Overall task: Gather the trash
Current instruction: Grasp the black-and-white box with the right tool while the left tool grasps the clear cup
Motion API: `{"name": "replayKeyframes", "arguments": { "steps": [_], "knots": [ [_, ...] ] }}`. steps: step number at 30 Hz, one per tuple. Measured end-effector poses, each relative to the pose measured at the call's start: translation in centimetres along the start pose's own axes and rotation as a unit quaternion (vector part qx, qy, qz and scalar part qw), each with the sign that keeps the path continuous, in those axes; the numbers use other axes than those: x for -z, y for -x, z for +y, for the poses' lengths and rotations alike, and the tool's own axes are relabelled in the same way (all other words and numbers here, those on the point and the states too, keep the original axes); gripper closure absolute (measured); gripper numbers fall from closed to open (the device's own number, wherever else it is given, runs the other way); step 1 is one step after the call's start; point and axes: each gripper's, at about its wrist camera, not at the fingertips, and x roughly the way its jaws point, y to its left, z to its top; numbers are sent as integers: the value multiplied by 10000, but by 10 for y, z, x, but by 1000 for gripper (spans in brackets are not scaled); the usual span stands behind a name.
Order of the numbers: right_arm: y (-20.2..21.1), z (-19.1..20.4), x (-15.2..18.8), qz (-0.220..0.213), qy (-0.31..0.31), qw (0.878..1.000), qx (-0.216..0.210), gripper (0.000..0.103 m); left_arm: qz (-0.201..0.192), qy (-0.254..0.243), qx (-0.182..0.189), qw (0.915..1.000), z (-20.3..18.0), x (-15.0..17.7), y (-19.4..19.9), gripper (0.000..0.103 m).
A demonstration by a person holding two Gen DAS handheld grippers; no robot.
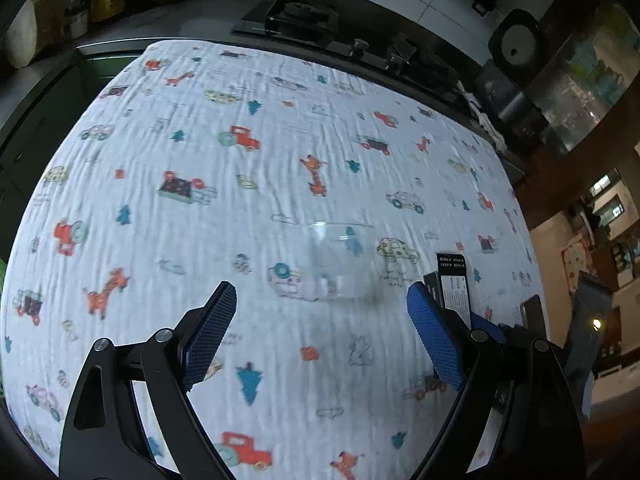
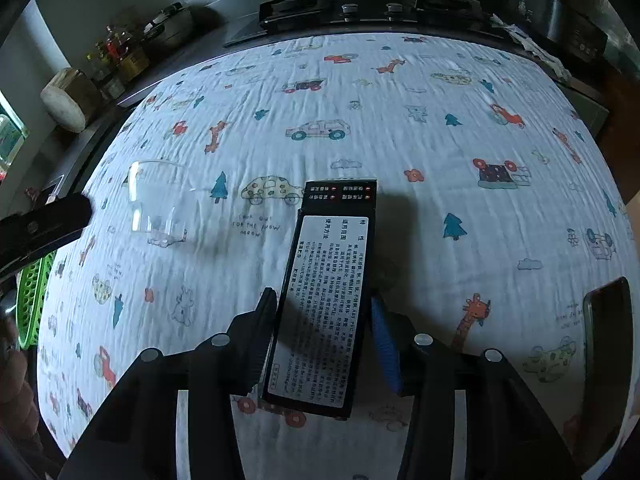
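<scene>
A clear plastic cup (image 1: 340, 260) lies on its side on the cartoon-print cloth (image 1: 180, 208), just ahead of my left gripper (image 1: 320, 287). That gripper stands open with nothing between its blue pads (image 1: 436, 340). To its right stands a black box (image 1: 454, 280) with a white printed label. In the right wrist view my right gripper (image 2: 323, 298) is shut on the black box (image 2: 328, 300), its pads against the box's long sides, low over the cloth (image 2: 420, 128). The clear cup (image 2: 156, 204) lies to the left there, beside part of the left gripper (image 2: 44, 224).
A green basket (image 2: 32, 304) sits off the table's left edge, next to a person's hand (image 2: 16, 380). A dark flat slab (image 2: 608, 340) lies at the right edge. A stove (image 2: 296, 6) and jars (image 2: 120, 56) line the counter behind.
</scene>
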Motion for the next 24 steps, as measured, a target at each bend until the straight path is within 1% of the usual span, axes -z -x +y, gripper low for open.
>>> {"name": "replayKeyframes", "arguments": {
  "steps": [6,11,14,16,19,22,23,24],
  "knots": [
    [3,-2,4,-7,85,9999,-107,59,65,5,-61,10000,-9,-6,-21,17],
    [2,-3,6,0,108,9998,-166,59,117,114,-93,9998,-8,-9,-39,17],
    [2,-3,6,-11,120,9998,-184,59,140,163,-67,9997,-7,-10,-45,19],
    [2,-2,6,-21,142,9997,-181,59,130,174,-50,9998,-6,-11,-48,23],
    [1,-2,6,-40,129,9997,-196,59,188,217,82,9996,-4,-12,-53,33],
    [1,-2,6,-59,118,9997,-192,59,220,210,114,9995,-3,-11,-56,42],
    [0,-1,6,-63,123,9997,-199,59,228,199,156,9994,-2,-11,-57,45],
    [0,-1,6,-65,125,9997,-213,59,210,200,172,9994,-2,-11,-57,45]
  ]
}}
